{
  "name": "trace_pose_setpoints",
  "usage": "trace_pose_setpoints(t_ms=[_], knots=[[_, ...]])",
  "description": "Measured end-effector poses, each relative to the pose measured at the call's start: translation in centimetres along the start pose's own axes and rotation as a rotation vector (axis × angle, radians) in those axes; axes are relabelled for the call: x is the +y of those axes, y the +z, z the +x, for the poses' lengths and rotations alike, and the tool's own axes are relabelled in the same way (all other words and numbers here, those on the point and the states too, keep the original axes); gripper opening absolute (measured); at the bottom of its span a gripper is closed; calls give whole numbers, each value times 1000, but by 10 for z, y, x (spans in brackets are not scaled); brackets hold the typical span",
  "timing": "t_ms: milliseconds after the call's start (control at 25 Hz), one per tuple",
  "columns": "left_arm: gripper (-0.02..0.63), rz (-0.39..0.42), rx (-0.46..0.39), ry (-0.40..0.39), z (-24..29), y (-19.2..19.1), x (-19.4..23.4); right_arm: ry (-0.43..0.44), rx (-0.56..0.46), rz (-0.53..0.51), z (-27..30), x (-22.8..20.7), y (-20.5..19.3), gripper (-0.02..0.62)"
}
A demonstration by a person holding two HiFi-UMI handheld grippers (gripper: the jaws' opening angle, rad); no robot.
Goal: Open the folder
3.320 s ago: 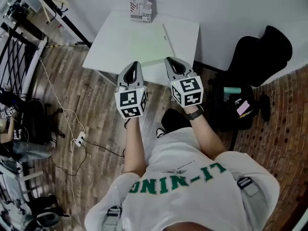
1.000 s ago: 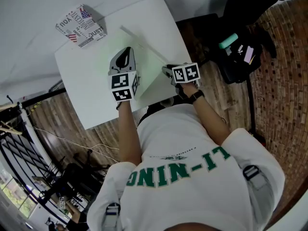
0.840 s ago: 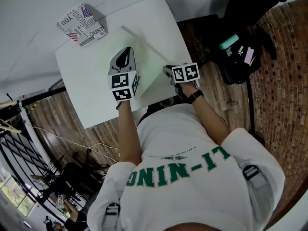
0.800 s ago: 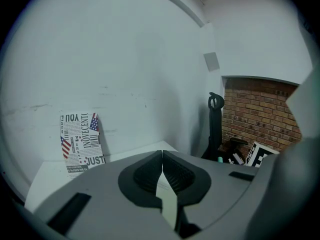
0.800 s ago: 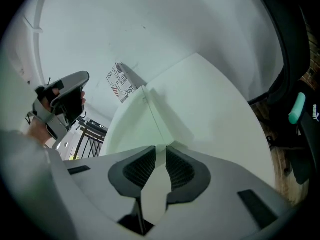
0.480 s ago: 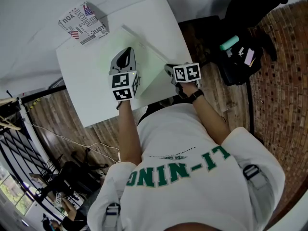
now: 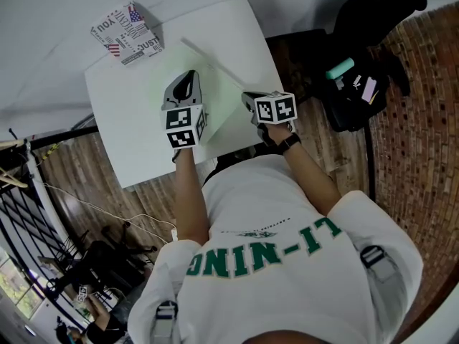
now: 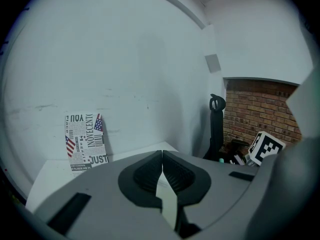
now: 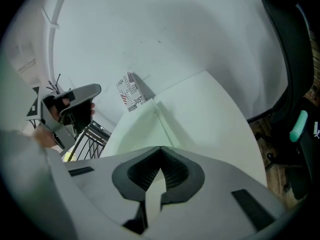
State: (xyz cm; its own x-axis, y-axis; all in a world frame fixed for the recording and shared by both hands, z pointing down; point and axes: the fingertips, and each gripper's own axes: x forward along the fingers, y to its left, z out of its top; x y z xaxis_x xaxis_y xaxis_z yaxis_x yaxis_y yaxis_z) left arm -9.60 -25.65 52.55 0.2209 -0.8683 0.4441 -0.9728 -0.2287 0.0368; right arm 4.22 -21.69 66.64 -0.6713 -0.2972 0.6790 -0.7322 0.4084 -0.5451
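Note:
A pale green folder (image 7: 219,95) lies on the white table (image 7: 129,120), its spine running toward the far wall. My right gripper (image 7: 247,96) is at the folder's near right edge, shut on the folder's cover, and the green sheet (image 9: 137,126) runs up into its closed jaws (image 9: 160,151). Over the folder's left part, my left gripper (image 7: 189,76) hovers shut with nothing between its pads (image 8: 162,154). I also see the left gripper (image 9: 70,104) from the right gripper view, held in a hand.
A box printed with flags and newsprint (image 7: 128,33) stands at the table's far left corner against the wall (image 8: 85,141). A black chair with a bag and small items (image 7: 358,70) sits right of the table. Wood floor and cables lie to the left.
The right gripper's jaws have closed at the folder's near right edge and it has risen slightly. The left gripper has stayed in place.

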Motion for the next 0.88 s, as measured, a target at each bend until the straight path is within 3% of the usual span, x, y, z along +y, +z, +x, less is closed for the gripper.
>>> trace_pose_setpoints(t_ms=[160,360,480,600,880], knots=[[15,5,-10,8,-5,4,1,-51,21,37,-1,-19,-11,17],[15,3,-12,19,-8,4,6,-46,33,47,2,-21,-17,18],[15,1,-12,25,-10,3,7,-20,61,65,7,-19,-23,134],[15,2,-9,31,-11,3,7,5,65,104,14,-20,-26,191],[15,-2,-4,49,-15,0,13,60,35,248,20,-21,-22,118]])
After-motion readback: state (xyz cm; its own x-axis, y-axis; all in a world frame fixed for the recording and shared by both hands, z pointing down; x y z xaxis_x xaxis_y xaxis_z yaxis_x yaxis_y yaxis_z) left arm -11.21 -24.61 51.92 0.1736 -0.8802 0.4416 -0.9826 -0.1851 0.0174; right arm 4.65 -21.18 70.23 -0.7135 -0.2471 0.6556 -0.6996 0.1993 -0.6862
